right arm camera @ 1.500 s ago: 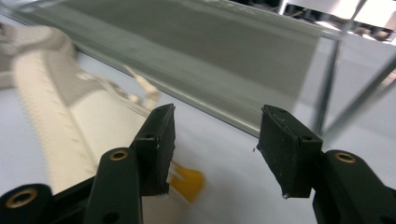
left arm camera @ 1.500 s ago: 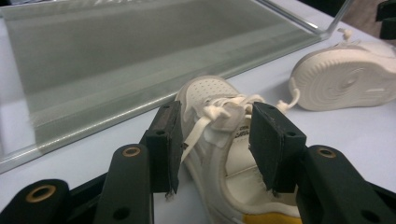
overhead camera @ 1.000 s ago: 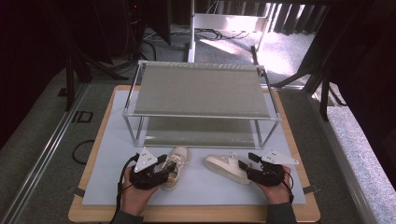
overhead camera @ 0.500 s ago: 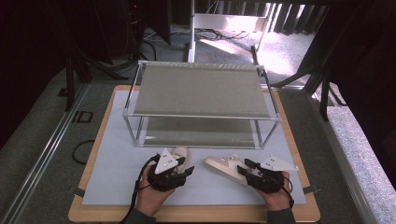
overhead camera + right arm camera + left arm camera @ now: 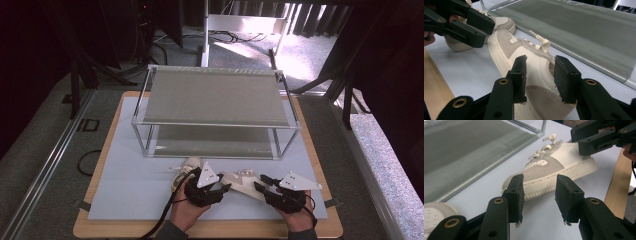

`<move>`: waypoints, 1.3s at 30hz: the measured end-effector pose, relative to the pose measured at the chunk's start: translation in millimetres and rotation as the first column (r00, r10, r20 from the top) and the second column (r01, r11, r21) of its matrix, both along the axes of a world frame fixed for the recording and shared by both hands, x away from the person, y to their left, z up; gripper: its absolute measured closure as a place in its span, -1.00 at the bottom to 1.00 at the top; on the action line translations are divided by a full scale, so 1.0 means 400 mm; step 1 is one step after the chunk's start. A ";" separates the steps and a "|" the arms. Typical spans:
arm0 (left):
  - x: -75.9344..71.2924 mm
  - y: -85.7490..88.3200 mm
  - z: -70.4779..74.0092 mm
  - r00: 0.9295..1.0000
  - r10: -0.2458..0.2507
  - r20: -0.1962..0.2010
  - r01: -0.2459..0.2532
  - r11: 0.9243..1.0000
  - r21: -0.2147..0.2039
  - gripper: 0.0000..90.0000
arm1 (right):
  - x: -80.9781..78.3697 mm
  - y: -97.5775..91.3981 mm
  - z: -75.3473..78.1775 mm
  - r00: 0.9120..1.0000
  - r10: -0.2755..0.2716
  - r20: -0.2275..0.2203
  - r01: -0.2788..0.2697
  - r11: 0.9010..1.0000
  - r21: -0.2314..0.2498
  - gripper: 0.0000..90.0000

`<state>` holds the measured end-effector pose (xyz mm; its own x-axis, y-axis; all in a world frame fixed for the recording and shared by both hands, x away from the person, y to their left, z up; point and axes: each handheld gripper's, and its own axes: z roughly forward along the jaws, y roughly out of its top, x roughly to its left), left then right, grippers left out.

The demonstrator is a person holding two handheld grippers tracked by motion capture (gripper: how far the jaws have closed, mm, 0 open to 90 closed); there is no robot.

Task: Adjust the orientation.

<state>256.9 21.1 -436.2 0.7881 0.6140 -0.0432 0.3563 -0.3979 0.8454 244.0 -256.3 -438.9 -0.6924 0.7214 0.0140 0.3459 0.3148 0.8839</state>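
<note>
A cream and grey shoe (image 5: pixel 242 182) lies on the mat between my two grippers, toe to the left. My right gripper (image 5: pixel 542 77) has just been closing and now straddles its heel (image 5: pixel 541 100), pads against both sides. My left gripper (image 5: pixel 541 200) faces the toe (image 5: pixel 534 182). Its jaws have just been closing, but the toe lies just beyond the tips, untouched, with bare mat between them. A second, matching shoe (image 5: pixel 187 167) rests behind the left gripper (image 5: pixel 225 189), apart from it.
A two-shelf metal rack (image 5: pixel 215 97) with grey mesh shelves stands at the far side of the blue-grey mat (image 5: pixel 130 185). The mat lies on a wooden board (image 5: pixel 95 225). Cables trail from both grippers toward the near edge.
My left hand has slid right, away from the second shoe to the toe of the shoe in the middle. The right gripper's jaws have narrowed around that shoe's heel.
</note>
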 end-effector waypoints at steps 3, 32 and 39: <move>0.000 0.008 -0.002 1.000 -0.006 -0.009 0.006 1.000 -0.004 0.36 | -0.003 -0.002 0.005 1.000 0.009 0.004 -0.009 1.000 -0.006 0.39; -0.028 0.030 -0.028 0.998 -0.048 -0.035 0.048 0.999 0.010 0.32 | 0.087 0.008 -0.014 0.992 0.045 -0.114 -0.049 0.998 -0.036 0.45; -0.041 0.054 -0.015 1.000 -0.016 -0.004 0.016 1.000 -0.012 0.27 | 0.078 0.017 -0.016 0.992 0.062 -0.108 -0.068 0.996 -0.050 0.47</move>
<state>240.4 42.8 -442.3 0.7974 0.6010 -0.0539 0.3539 -0.3934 0.8485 275.2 -249.3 -445.4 -0.7346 0.6764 0.0530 0.4144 0.3855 0.8244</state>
